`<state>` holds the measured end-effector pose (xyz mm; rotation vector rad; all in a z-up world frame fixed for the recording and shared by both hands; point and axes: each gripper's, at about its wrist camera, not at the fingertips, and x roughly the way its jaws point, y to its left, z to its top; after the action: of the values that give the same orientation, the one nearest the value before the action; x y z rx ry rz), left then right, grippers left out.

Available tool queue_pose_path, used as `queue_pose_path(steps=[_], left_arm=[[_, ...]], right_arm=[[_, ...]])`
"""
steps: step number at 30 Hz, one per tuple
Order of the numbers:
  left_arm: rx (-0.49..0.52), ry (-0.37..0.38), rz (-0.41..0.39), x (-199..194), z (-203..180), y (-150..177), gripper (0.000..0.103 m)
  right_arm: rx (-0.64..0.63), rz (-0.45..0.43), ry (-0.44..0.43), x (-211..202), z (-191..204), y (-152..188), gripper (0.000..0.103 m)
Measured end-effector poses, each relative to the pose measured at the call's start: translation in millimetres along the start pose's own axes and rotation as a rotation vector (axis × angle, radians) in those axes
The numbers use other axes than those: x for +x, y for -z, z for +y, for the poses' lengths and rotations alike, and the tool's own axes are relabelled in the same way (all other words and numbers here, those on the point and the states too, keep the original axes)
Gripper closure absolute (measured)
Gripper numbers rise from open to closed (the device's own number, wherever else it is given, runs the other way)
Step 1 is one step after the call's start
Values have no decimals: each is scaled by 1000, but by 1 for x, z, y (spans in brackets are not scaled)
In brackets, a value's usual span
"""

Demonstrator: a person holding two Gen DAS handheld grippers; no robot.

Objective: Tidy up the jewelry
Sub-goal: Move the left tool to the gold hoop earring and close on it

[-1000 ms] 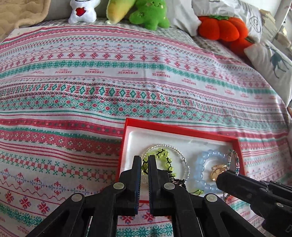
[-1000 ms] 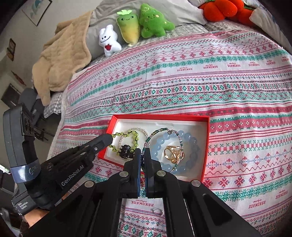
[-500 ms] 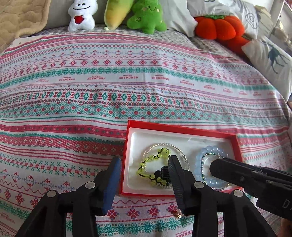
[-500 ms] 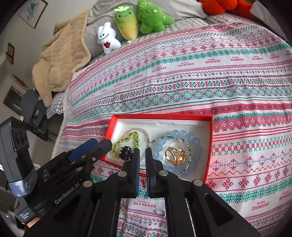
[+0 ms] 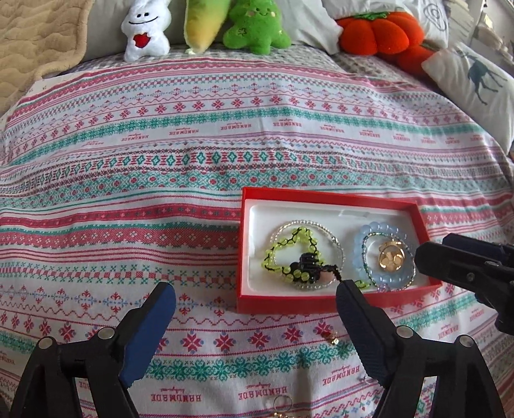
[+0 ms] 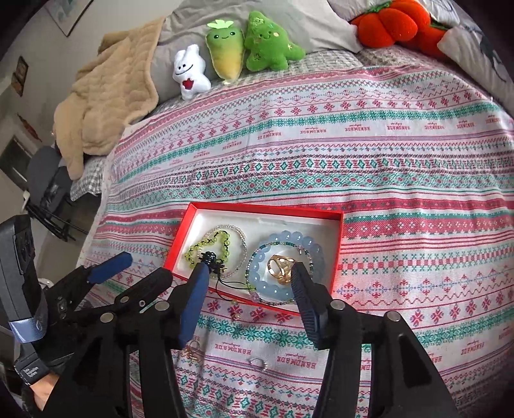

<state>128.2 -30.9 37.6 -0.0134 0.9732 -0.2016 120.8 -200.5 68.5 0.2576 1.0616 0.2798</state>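
A red jewelry box [image 5: 334, 302] [image 6: 337, 257] with a white liner lies on the patterned bedspread. Inside are a green and black bead bracelet [image 5: 289, 254] [image 6: 208, 246], a clear bead bracelet [image 5: 331, 238], a pale blue bead bracelet [image 5: 363, 234] [image 6: 289, 239] and a gold ring [image 5: 390, 258] [image 6: 279, 268]. Loose pieces lie in front of the box: a small gold earring [image 5: 331, 336] [image 6: 236, 313], a gold ring [image 6: 192, 350] and a silver ring [image 6: 258, 363]. My left gripper [image 5: 257, 302] is open and empty, near the box's front edge. My right gripper [image 6: 249, 283] is open and empty over the box's front.
Plush toys line the back of the bed: a white bunny [image 5: 146, 29], a yellow-green radish [image 6: 226, 51], a green tree [image 6: 270, 41] and an orange pumpkin [image 5: 379, 30]. A beige blanket [image 6: 106, 96] lies at the back left. A deer pillow [image 5: 478, 80] is at right.
Both grippers have opened from shut: the left first, the right in the last half second. Both pulled back from the box. The green bracelet's black cord now trails over the box's front edge.
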Motion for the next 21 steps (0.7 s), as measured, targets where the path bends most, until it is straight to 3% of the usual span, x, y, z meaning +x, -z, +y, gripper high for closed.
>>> queue_pose_path(steps=[10,21], left_arm=[[38,-43,76,2,7,27,13],[102,-34,150,5,6,56,13]], right_arm=[[-89,-2,75,-16,7,29,40],[-141,78,139,-6,-1,61,39]])
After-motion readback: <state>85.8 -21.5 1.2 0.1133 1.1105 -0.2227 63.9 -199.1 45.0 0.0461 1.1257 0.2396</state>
